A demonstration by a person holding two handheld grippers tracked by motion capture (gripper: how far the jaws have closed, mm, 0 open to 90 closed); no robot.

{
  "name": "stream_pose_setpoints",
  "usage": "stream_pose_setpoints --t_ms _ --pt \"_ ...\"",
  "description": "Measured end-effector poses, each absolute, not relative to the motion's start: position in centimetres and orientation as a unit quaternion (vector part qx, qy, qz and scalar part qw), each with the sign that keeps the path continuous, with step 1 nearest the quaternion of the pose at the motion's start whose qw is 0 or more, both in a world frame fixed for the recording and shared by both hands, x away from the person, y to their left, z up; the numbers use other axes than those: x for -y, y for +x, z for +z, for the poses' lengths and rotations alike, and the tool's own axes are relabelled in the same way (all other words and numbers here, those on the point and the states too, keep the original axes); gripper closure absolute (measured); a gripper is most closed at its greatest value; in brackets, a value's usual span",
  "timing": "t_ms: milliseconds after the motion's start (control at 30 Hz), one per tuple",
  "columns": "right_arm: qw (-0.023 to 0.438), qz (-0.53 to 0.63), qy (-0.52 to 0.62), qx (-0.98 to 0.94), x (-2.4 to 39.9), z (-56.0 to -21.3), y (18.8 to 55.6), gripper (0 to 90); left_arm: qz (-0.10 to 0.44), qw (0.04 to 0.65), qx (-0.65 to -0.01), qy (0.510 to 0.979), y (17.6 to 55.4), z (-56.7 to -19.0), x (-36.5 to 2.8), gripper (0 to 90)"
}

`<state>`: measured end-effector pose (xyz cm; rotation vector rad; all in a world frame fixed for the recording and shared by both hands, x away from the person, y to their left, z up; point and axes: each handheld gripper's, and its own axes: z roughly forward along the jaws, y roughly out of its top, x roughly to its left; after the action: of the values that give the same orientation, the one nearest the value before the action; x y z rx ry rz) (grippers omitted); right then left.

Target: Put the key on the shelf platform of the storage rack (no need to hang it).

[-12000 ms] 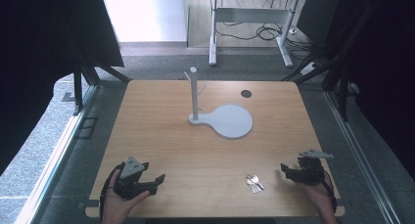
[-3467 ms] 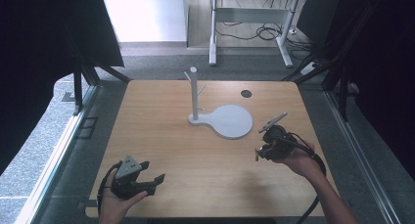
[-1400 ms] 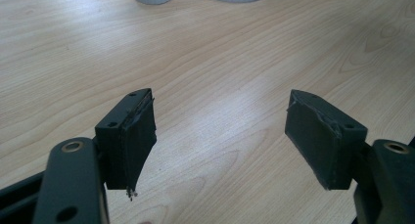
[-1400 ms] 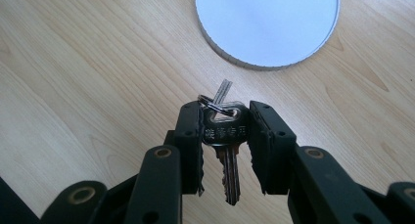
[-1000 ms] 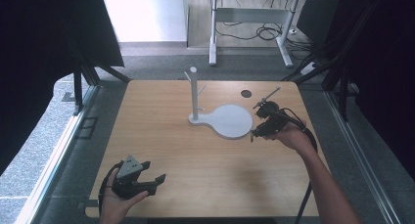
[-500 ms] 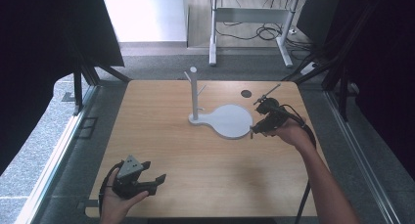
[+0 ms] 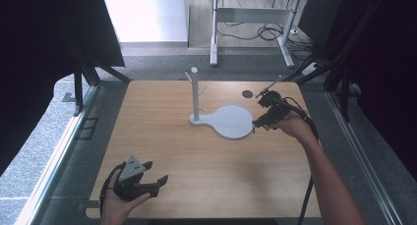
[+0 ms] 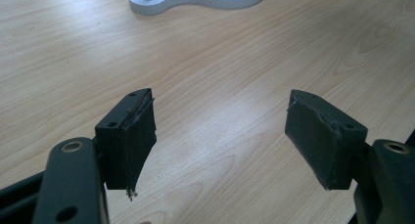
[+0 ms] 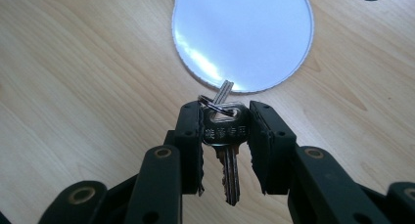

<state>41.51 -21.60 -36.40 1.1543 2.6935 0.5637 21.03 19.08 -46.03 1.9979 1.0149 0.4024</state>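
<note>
Two keys (image 9: 226,136) on a ring sit clamped in my right tool (image 9: 225,136) beside the white stand (image 7: 226,121); my left tool (image 8: 220,136) rests open above the worktop (image 7: 206,176).

Silver keys (image 9: 225,131) on ring, engraved head upright, blade hanging down, just beside white round base (image 9: 243,35) edge.

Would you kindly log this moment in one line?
right hand-held gripper: shut on keys | beside white stand | left hand-held gripper: open, empty
</note>
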Motion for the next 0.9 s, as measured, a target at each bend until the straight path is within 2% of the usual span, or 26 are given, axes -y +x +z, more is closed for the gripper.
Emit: stream_pose_setpoints --t_ms 667,900 --pt "0.086 0.209 0.384 -0.895 19.5 -34.5 43.2 67.7 0.155 0.42 -0.399 0.8 21.0 -46.1 -18.7 27.4" --pt "0.083 0.203 0.397 -0.891 19.0 -34.9 44.7 67.7 0.156 0.422 -0.401 0.798 21.0 -46.1 -18.9 27.4"
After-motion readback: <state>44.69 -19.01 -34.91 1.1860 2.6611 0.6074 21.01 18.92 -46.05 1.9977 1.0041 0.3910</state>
